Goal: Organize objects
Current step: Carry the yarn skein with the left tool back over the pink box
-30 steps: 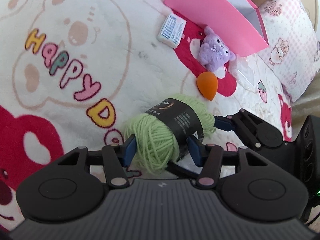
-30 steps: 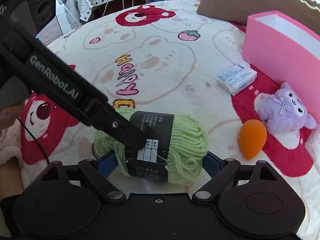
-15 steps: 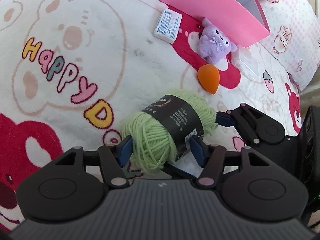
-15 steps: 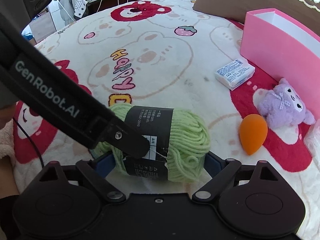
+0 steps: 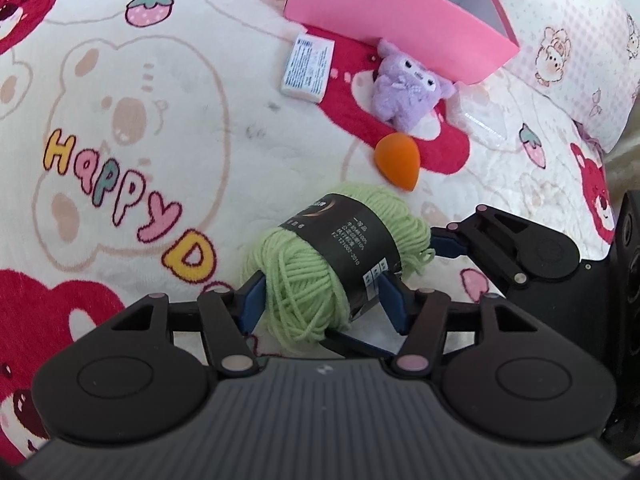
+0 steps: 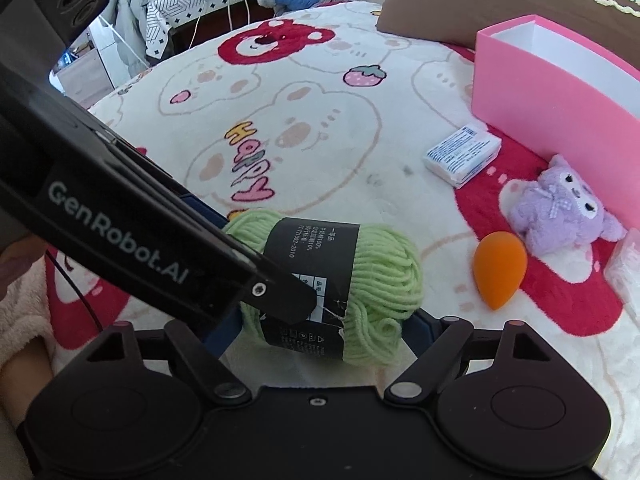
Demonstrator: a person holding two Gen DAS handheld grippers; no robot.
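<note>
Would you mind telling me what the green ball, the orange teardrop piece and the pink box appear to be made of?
Green ball: wound yarn, matte and fuzzy, with separate strands visible under a black paper-like band. Orange teardrop: probably soft foam sponge, smooth and matte with no gloss. Pink box: likely cardboard, given its thin flat walls, crisp edges and white inside.

On the blanket, the sponge lies between yarn and plush toy, the box behind.

yarn: light green skein, black paper band, lying on its side mid-blanket
sponge: orange, teardrop-shaped, lying flat
plush: purple, against the box
packet: white, blue print, flat
box: pink, open-topped, at blanket's far edge
</note>
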